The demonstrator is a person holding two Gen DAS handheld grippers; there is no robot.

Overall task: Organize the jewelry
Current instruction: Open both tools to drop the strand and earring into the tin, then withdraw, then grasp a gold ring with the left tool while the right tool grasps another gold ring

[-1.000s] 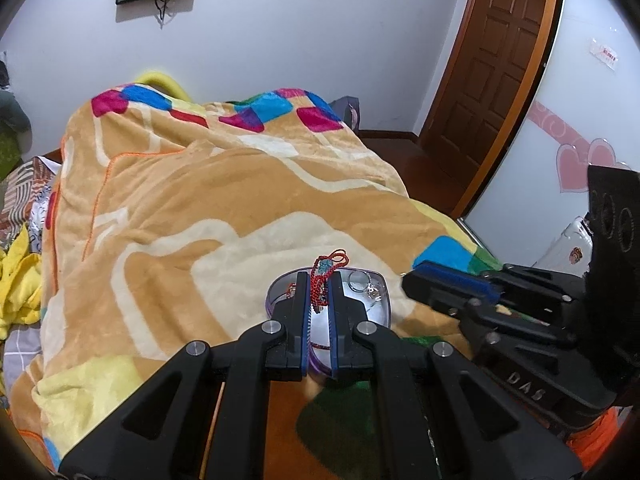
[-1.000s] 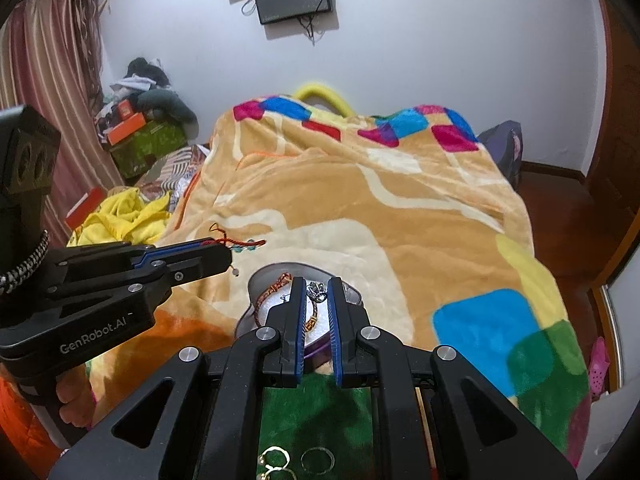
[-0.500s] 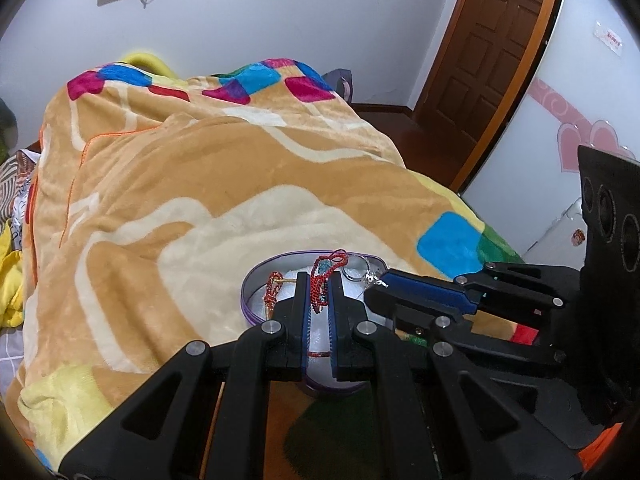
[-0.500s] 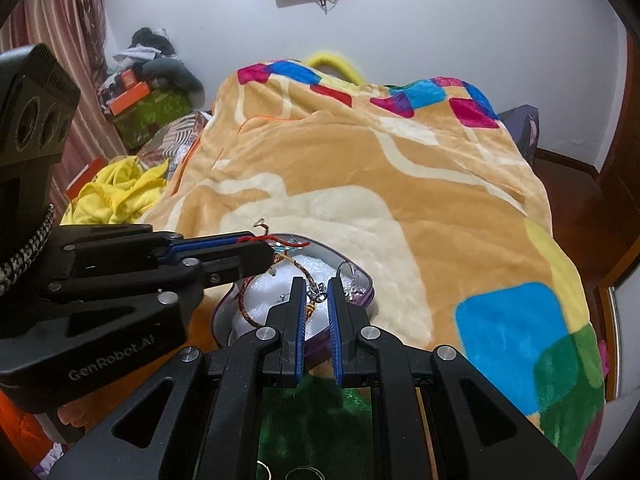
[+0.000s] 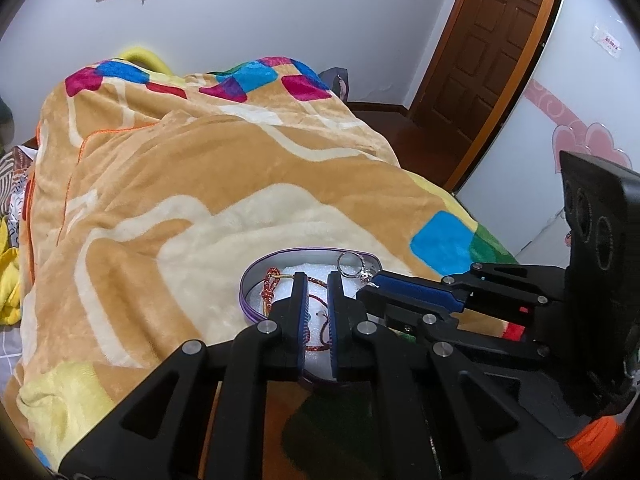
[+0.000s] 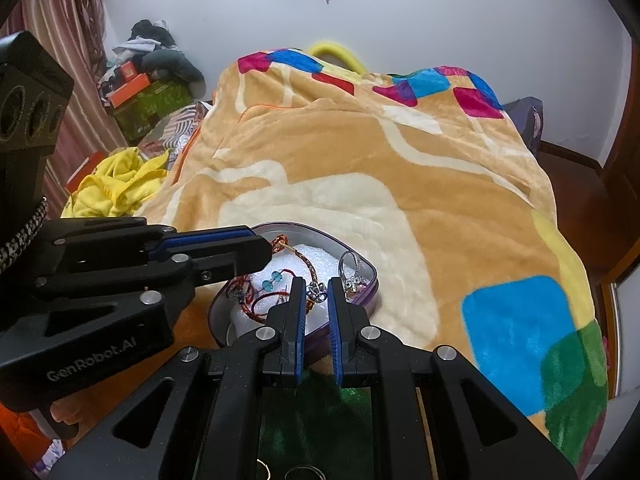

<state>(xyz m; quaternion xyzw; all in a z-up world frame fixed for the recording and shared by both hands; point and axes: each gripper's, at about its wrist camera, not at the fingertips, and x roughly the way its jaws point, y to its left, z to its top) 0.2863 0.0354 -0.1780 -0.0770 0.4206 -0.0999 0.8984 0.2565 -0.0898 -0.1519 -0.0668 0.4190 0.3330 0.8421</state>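
My left tool (image 5: 318,280) hangs over the near edge of the tin, its blue-lined jaws drawn together as far as they go, with a dark red cord (image 5: 320,330) running across the slim gap between them; I can't tell whether the pads are really pinching it or whether it just lies on the padding underneath. My right tool (image 6: 316,286) comes in from the other side, jaws likewise brought close together and nothing caught in them; its tips sit just over a small silver charm (image 6: 318,291).

Below both tools is the purple-rimmed tin (image 5: 256,270), lined with white foam (image 6: 316,258) and resting on the bed. In it I see a red-and-orange braided bracelet (image 6: 308,265), two turquoise beads (image 6: 271,278) on a thin red thread, and a silver ring (image 5: 352,265) with a stone leaning against the far wall, right beside the right tool's tip as the left camera shows it.

Further out, the orange and cream blanket (image 6: 400,168) covers the bed, with blue, pink and green squares along its edges. A green mat (image 6: 320,408) lies under my right tool, with two thin rings (image 6: 304,469) at the bottom edge. A yellow cloth (image 6: 116,188) is bunched at the left, and a brown door (image 5: 492,52) stands at the right.
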